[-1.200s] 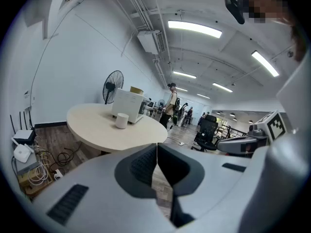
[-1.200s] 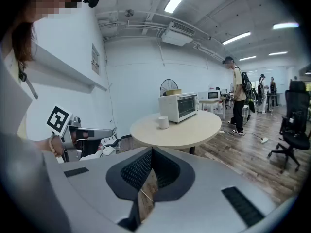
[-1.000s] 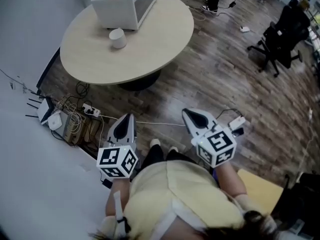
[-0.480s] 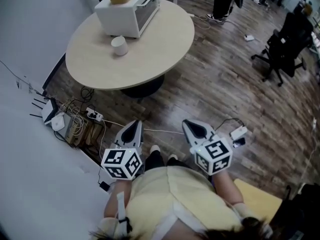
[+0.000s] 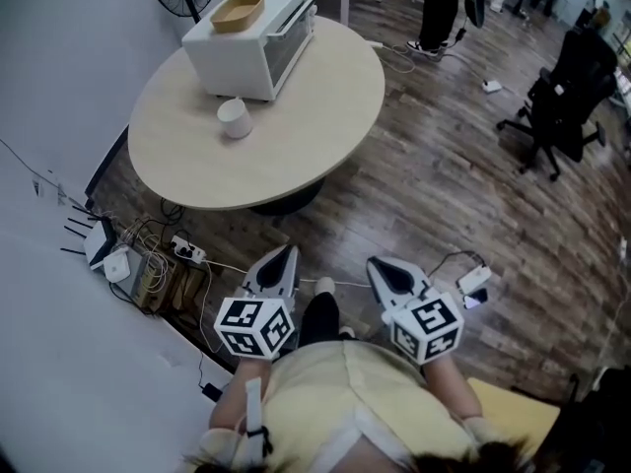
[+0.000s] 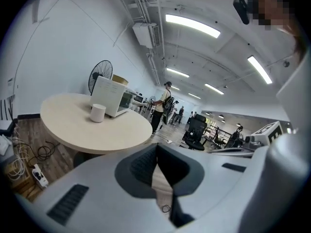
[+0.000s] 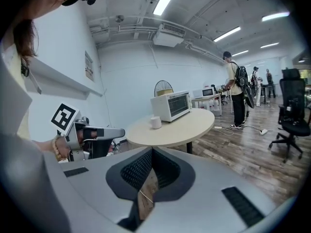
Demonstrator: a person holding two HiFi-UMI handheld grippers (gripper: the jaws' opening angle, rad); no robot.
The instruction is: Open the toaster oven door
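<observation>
White boxy toaster oven: stands on the far side of the round pale wooden table, well apart from both grippers. Its glazed door is probably stiff, fragile and hinged low; grasp along its upper edge. Left gripper and right gripper: jaws together, empty.

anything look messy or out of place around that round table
Only a tangle of cables and a power strip lying loose on the floor beside the table. The toaster oven and cup stand upright, nothing spilled.
</observation>
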